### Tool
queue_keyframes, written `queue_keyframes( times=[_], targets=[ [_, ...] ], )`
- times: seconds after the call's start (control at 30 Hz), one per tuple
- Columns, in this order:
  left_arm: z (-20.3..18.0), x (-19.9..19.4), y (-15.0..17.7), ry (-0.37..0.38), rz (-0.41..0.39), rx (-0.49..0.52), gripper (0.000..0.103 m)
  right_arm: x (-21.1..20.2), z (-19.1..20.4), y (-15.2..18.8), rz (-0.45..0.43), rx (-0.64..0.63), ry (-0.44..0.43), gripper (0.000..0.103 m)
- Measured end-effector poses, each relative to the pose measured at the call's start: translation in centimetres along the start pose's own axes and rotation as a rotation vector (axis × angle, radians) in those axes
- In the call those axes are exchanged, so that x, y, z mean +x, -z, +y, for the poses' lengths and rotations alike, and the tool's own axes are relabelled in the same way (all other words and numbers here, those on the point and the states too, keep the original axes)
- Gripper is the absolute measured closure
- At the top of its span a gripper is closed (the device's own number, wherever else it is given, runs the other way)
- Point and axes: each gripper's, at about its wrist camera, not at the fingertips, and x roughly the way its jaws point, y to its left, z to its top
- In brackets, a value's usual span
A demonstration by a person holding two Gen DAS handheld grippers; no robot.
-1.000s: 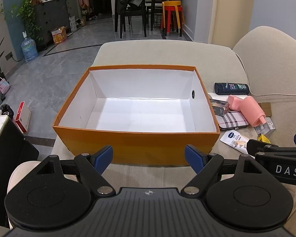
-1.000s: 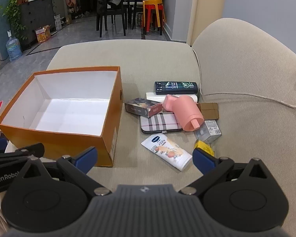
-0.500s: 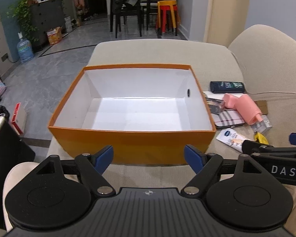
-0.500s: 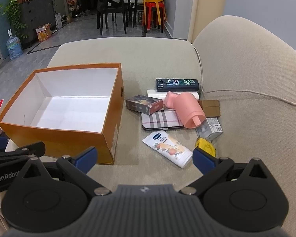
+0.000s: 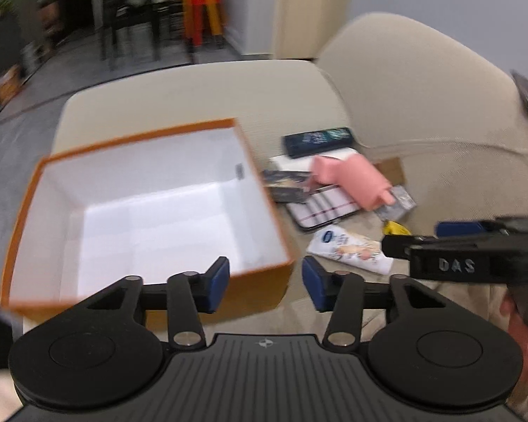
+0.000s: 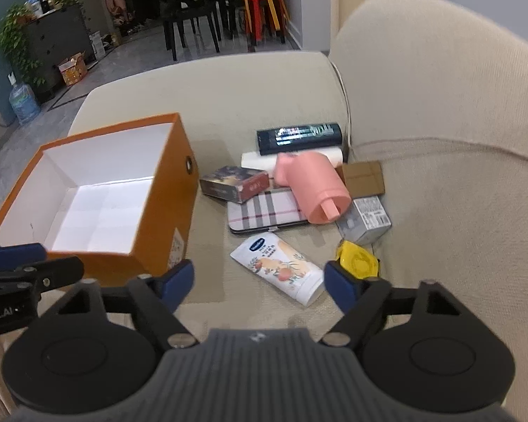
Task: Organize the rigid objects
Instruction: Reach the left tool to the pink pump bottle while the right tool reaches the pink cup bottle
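An empty orange box with a white inside sits on the beige sofa seat. To its right lies a pile: a white tube, a pink cylinder, a plaid case, a dark patterned box, a dark blue bottle, a grey carton and a yellow item. My left gripper is open and empty at the box's near right corner. My right gripper is open and empty just short of the white tube.
A brown cardboard piece and a white box lie behind the pile. The sofa back rises on the right. A cable runs along the seat seam. Beyond the sofa are floor, chairs and stools.
Both grippers have swung right and forward toward the pile. The left view is blurred by motion and its jaws look slightly narrower. The right gripper has come closer to the white tube.
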Motion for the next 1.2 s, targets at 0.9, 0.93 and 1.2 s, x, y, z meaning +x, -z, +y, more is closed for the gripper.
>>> queue_keyframes(
  times=[0.9, 0.93, 1.2],
  targets=[
    [-6.5, 20.2, -13.0, 0.383, 0.263, 0.676, 0.058, 12.8, -8.5, -7.8, 0.125, 0.118, -0.015, 0.047],
    [-6.4, 20.5, -13.4, 0.416, 0.275, 0.688, 0.053, 12.8, -8.8, -7.9, 0.122, 0.128, -0.027, 0.047],
    [-6.6, 22.4, -14.7, 0.388, 0.293, 0.777, 0.038, 12.0, -9.9, -7.8, 0.174, 0.190, -0.065, 0.049]
  ],
)
